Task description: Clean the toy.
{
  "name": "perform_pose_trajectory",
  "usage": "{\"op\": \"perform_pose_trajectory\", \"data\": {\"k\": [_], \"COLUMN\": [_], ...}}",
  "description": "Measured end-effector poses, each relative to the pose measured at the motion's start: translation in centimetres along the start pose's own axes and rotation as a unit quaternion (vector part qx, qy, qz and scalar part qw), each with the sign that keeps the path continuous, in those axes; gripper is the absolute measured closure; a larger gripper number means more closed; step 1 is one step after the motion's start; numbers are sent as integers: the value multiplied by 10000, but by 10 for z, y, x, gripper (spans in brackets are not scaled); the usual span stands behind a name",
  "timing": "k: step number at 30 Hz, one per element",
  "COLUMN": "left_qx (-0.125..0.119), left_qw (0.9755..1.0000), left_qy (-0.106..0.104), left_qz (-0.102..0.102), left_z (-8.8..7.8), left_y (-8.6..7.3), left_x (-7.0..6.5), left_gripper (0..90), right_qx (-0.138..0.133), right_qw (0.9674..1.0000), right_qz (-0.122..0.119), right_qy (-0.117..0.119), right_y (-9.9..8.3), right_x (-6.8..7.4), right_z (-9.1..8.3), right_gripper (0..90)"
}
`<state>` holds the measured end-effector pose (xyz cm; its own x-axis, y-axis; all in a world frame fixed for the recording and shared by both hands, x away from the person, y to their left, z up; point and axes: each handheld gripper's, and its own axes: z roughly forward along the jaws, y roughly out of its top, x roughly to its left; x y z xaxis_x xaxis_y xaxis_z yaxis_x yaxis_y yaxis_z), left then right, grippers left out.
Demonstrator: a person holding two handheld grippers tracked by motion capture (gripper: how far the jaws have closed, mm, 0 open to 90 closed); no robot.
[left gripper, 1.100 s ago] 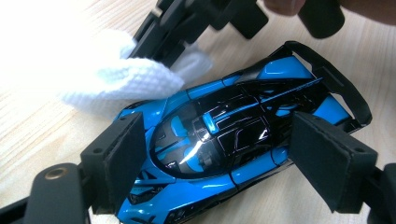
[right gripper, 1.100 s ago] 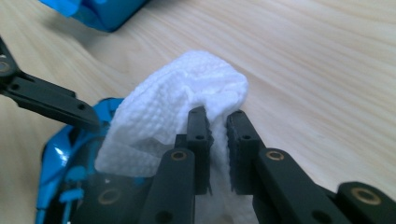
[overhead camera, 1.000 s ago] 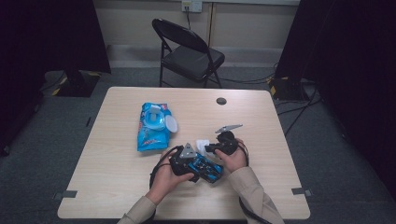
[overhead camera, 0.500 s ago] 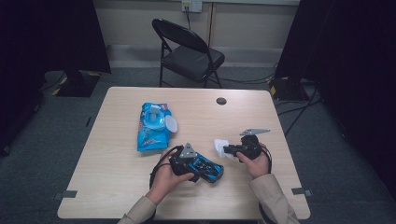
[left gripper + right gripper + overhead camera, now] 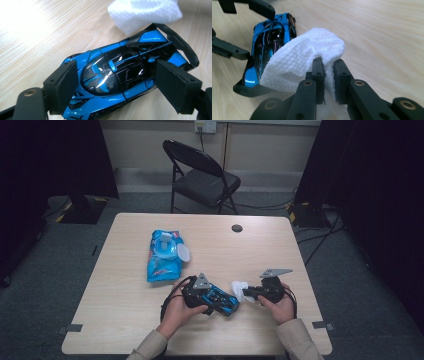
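On the pale wooden tabletop the left gripper clamps the blue toy car by its sides, and the right gripper, pinched on a white wipe, waits at its rear (wiping seems unfinished), with the wipes pack open behind.

Lab/studio room: black curtains, folding chair, floor cables.

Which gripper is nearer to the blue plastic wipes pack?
Left. The left gripper, straddling the blue toy car, sits just below the blue plastic wipes pack; the right gripper, pinching a white wipe, is farther right.
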<state>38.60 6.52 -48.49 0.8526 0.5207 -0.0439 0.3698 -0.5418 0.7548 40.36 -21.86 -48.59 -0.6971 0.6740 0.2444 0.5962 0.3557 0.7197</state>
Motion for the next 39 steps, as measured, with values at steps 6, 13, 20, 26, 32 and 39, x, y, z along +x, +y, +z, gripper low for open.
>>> {"op": "perform_pose_trajectory", "data": {"k": [6,13,20,26,32,39], "left_qx": [10,-11,1,3,-10,-24], "left_qw": [10000,10000,10000,10000,10000,10000], "left_qy": [-3,-1,4,-1,1,-3], "left_qz": [2,-1,8,15,5,4], "left_z": [0,0,0,0,0,0], "left_y": [0,0,0,0,0,-1], "left_x": [0,0,0,0,0,0], "left_gripper": [189,189,189,189,189,189], "right_qx": [158,327,380,423,441,526], "right_qw": [9997,9989,9987,9985,9982,9975], "right_qz": [-46,-228,-250,-294,-381,-460], "right_qy": [180,261,230,159,104,96], "right_y": [-1,8,14,20,29,39], "right_x": [6,13,15,19,24,28], "right_z": [17,33,40,47,57,65], "right_gripper": [816,818,817,817,817,815]}}
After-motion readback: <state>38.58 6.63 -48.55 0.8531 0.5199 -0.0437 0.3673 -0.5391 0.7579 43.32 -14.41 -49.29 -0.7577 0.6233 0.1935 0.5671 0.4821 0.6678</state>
